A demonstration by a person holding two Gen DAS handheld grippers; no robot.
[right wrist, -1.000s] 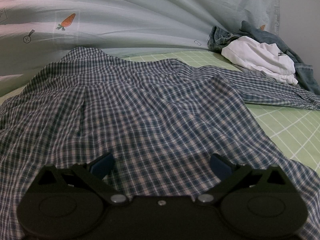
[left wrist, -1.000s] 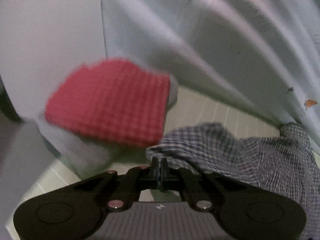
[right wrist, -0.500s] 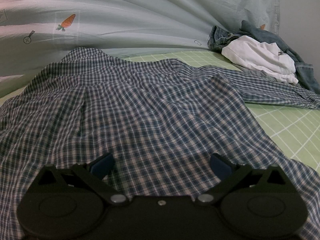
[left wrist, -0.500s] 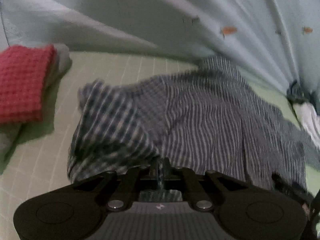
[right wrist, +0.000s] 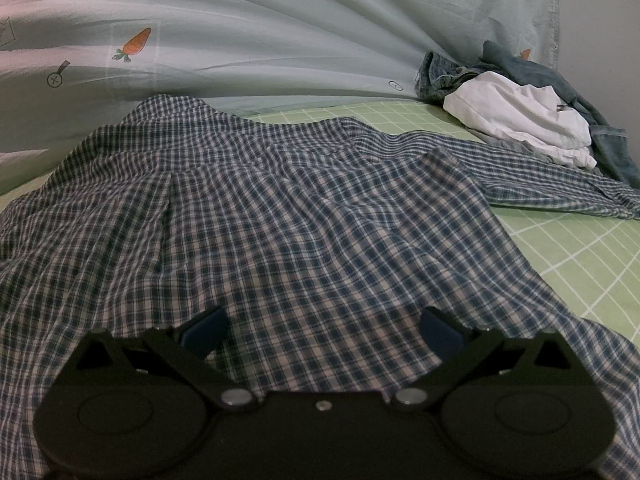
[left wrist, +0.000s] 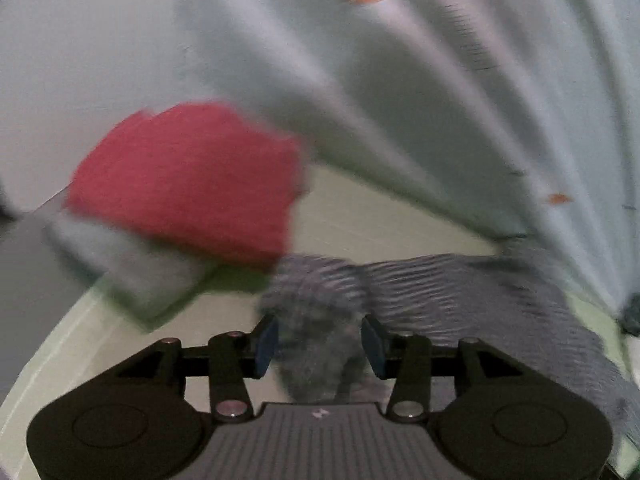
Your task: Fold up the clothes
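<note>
A: What am I looking over?

B: A bed with a green grid sheet [right wrist: 568, 264], and a pale quilt [right wrist: 280, 40] printed with carrots banked up behind it. The checked shirt [right wrist: 280, 220] lies spread across the sheet, and I place everything else from it.

A: Where are my grippers?

B: My right gripper [right wrist: 322, 326] hangs over the shirt's near hem, its blue pads spread wide, with only flat cloth under the gap and nothing pinched. My left gripper [left wrist: 320, 342] is at the shirt's left end; its jaws are opening, and a bunched bit of the shirt [left wrist: 440, 292] sits between the pads. The view is blurred, but I see the pads clear of the cloth.

A: What else lies around the shirt?

B: Beyond its left end, a folded red cloth [left wrist: 188, 176] rests on a grey one [left wrist: 132, 264]. Past its right sleeve, a white garment [right wrist: 520, 120] lies on top of jeans [right wrist: 612, 148], against the quilt.
</note>
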